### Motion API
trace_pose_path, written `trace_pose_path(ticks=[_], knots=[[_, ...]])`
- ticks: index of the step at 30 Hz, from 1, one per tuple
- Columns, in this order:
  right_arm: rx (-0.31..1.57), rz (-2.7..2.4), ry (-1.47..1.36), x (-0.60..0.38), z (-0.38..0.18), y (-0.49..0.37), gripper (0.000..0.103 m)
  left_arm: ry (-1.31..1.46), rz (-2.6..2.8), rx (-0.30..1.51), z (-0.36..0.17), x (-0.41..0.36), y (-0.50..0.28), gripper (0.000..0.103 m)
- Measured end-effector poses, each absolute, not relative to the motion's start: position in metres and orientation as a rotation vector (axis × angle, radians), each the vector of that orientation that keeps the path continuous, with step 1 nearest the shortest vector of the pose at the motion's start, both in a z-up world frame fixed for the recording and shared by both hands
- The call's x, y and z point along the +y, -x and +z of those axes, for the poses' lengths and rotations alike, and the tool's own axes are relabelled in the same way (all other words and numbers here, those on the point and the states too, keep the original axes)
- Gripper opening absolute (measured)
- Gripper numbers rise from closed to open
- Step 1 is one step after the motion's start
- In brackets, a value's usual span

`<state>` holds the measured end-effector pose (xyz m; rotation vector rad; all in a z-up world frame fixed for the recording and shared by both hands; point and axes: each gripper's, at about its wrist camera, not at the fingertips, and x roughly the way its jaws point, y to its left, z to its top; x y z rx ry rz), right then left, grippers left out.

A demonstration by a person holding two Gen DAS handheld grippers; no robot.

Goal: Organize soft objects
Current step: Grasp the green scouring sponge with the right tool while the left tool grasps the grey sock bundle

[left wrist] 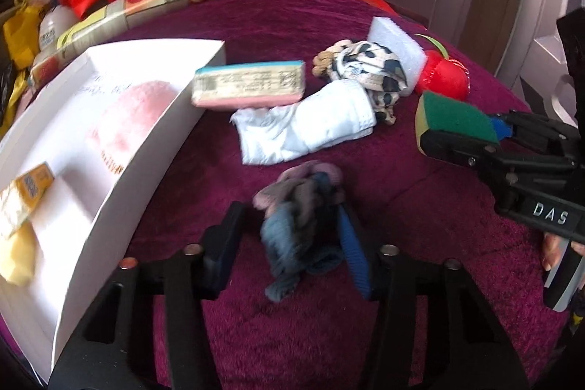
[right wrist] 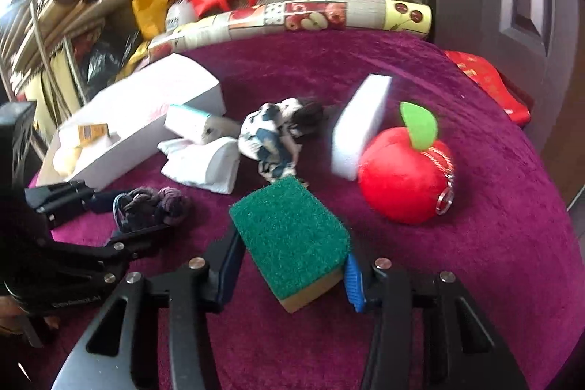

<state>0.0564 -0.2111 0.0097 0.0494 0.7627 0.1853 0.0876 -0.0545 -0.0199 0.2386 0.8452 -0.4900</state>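
Holding two soft things at once, the person has a tool busy in each hand over the purple cloth. The left gripper is clenched around a knot of socks, blue and mauve, which droops between its fingers beside the white box. The right gripper is pinched on a sponge, green scrubber side up and yellow foam beneath, just in front of the plush apple.

The socks look light and floppy; I would guess they sag and slip unless taken through the thick middle of the knot, as they seem to be now. The sponge looks springy and squashable, so a grip across its two long sides should hold without harm, though squeezing hard would likely deform it.

The left camera looks down into the box, showing a yellow packet and a pale yellow lump already inside, and the room remaining. The right camera shows the apple whole, with its green leaf and key ring, and the white foam block leaning against it. Both show the rolled white cloth and the spotted bundle lying loose.
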Motion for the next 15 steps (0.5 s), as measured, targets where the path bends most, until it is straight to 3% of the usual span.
trace_pose_path(ticks=[2,5,15], knots=[[0.765,0.184,-0.066,-0.214,0.010,-0.057,0.048,-0.254,-0.513,0.840,-0.020,-0.059,-0.087,0.030],[0.752,0.189,-0.068,-0.214,0.012,-0.055,0.048,-0.246,-0.544,0.833,-0.019,-0.059,-0.085,0.017],[0.626,0.133,-0.023,-0.209,0.027,-0.036,0.048,-0.209,-0.406,0.586,0.009,-0.038,-0.055,0.016]])
